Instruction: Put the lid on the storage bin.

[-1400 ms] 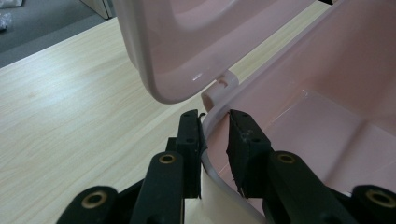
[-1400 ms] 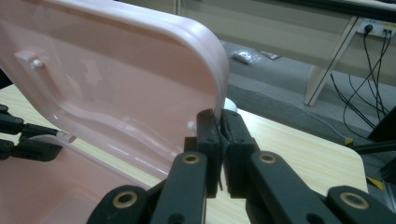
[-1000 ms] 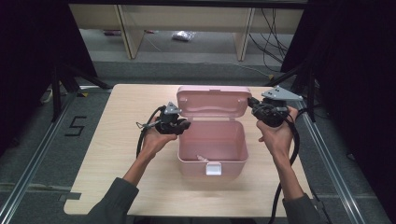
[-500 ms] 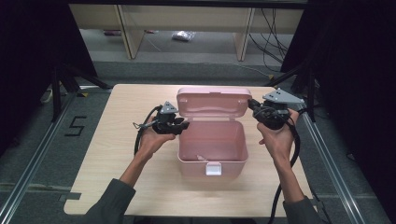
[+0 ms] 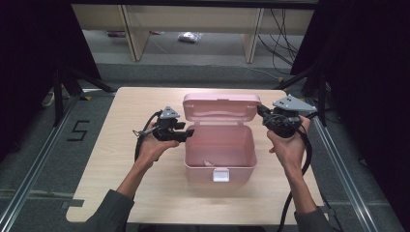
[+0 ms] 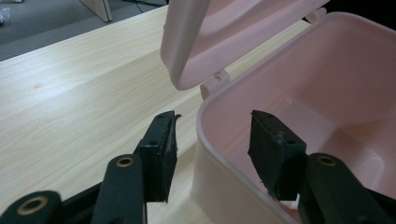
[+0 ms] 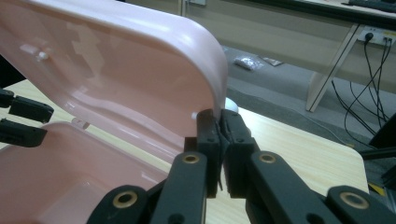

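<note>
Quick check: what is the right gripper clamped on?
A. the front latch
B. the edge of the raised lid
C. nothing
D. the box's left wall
B: in the right gripper view, the right gripper has its fingers pinched on the edge of the pink lid, which stands raised.

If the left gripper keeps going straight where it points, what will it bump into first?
Probably the pink box's side wall: the left gripper straddles its rim, jaws just opening, not pressing on it.

A pale wooden table (image 5: 145,193) stands on grey floor (image 5: 38,145). Beyond it are light wooden shelf legs (image 5: 129,31), loose black cables (image 5: 283,29), and black curtains (image 5: 29,58) on both sides.
</note>
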A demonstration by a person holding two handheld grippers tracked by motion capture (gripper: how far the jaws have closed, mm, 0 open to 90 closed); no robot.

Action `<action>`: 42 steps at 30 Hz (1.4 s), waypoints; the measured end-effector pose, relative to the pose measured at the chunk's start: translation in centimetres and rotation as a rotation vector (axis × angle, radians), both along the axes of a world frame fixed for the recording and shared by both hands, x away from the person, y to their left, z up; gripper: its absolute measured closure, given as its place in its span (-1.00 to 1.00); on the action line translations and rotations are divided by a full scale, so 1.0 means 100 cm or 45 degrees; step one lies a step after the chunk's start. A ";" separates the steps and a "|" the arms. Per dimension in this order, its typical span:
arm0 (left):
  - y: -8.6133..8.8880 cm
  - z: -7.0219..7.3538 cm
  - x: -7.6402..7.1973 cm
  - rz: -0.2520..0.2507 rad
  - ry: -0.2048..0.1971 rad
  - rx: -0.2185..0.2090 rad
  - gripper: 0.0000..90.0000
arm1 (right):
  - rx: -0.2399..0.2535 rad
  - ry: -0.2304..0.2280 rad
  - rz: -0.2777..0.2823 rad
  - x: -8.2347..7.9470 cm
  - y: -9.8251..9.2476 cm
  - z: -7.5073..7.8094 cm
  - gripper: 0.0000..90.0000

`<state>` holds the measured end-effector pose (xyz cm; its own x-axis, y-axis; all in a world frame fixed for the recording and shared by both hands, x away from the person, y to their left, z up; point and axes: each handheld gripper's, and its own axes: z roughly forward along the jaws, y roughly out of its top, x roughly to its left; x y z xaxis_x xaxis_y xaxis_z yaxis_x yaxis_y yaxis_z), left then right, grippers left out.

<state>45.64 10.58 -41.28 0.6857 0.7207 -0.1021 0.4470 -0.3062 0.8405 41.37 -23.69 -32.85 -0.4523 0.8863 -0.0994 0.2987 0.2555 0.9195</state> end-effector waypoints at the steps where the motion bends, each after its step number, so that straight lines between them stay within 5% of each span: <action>1: 0.002 0.002 -0.001 -0.007 0.002 0.018 0.11 | 0.006 0.004 -0.002 0.000 -0.001 0.000 0.95; 11: 0.006 0.010 -0.019 -0.029 -0.009 -0.037 0.01 | 0.002 -0.008 0.006 -0.005 -0.003 -0.002 0.94; 12: 0.007 0.011 -0.021 -0.032 -0.005 -0.042 0.01 | 0.029 0.033 -0.001 -0.007 -0.001 -0.003 0.94; 14: 0.008 0.012 -0.024 -0.034 -0.005 -0.040 0.00 | -0.004 -0.011 0.015 -0.005 -0.004 -0.003 0.94; 19: 0.010 0.013 -0.032 -0.054 -0.008 -0.027 -0.02 | 0.032 0.025 0.001 -0.009 -0.002 -0.004 0.94; 24: 0.013 0.013 -0.041 -0.054 -0.015 -0.038 -0.03 | -0.010 -0.002 0.030 -0.009 -0.004 -0.004 0.93; 25: 0.014 0.014 -0.043 -0.062 -0.010 -0.042 -0.03 | 0.030 0.031 0.015 -0.011 -0.003 -0.004 0.93; 36: 0.020 0.019 -0.064 -0.080 -0.029 -0.029 -0.05 | -0.002 -0.016 0.031 -0.014 -0.005 -0.007 0.93; 40: 0.021 0.018 -0.070 -0.096 -0.032 -0.054 -0.06 | 0.036 0.035 0.029 -0.017 -0.004 -0.007 0.93; 42: 0.021 0.019 -0.073 -0.097 -0.030 -0.040 -0.07 | -0.004 -0.013 0.031 -0.016 -0.005 -0.007 0.92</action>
<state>38.30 12.71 -39.38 0.7411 0.6628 -0.1071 0.4035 -0.3122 0.8600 39.77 -24.24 -33.59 -0.4724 0.8749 -0.1069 0.2827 0.2653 0.9218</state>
